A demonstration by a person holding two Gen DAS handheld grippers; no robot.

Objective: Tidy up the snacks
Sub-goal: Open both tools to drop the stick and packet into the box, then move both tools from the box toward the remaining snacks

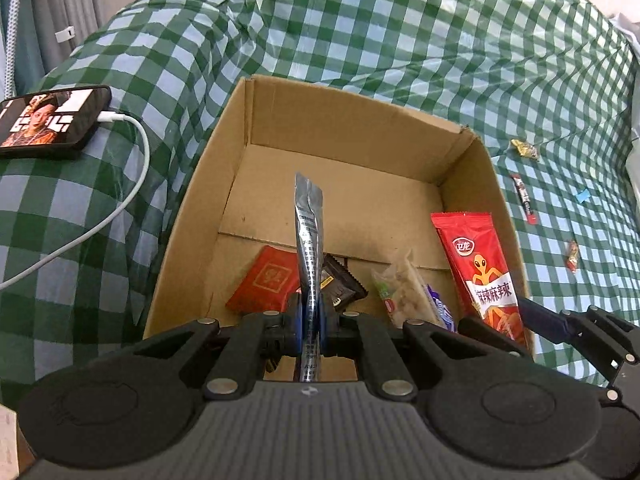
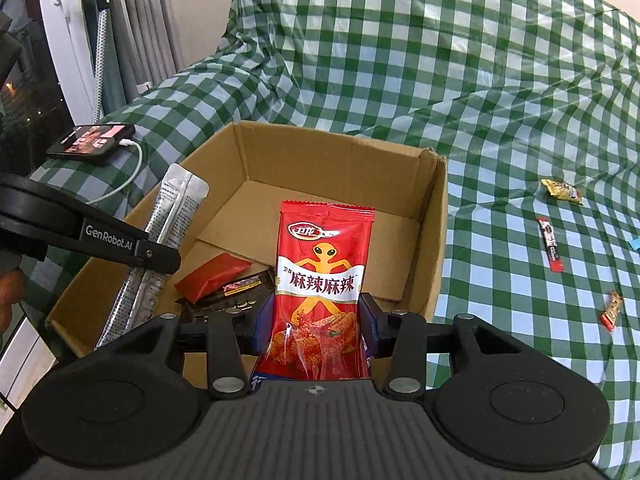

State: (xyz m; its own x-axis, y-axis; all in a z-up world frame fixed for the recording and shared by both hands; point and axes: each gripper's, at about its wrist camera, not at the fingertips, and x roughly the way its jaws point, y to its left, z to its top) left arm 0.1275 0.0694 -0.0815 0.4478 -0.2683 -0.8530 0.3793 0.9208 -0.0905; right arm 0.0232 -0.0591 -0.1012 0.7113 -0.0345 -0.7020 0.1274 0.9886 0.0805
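Snacks sit partly inside the open cardboard box (image 1: 240, 168) and partly loose on the green checked cloth (image 1: 400, 40). Working from the left: a phone (image 1: 52, 120) with its white charging cable (image 1: 132, 184) lies on the cloth well clear of the box's left wall. That wall stands upright with its rim free, and the far half of the box floor is bare, so I have room there. At the near end lie a red square packet (image 1: 268, 284), a dark brown bar (image 1: 340, 284) touching it, a clear-wrapped snack (image 1: 400, 292) and a purple-and-white wrapper (image 1: 440, 308).

My left tool (image 1: 311, 316) is clamped on a silver stick sachet (image 1: 309, 232), which stands upright over the near part of the box. My right tool (image 2: 316, 328) grips a red spicy-strip packet (image 2: 324, 264) by its lower sides, printed face toward the camera, held above the box close to the right wall.

Right of the box, well apart on the cloth, lie a gold-wrapped candy (image 2: 560, 191), a slim red-and-black stick (image 2: 551, 245), a small red-ended candy (image 2: 611, 311) and a blue scrap (image 1: 582, 195).
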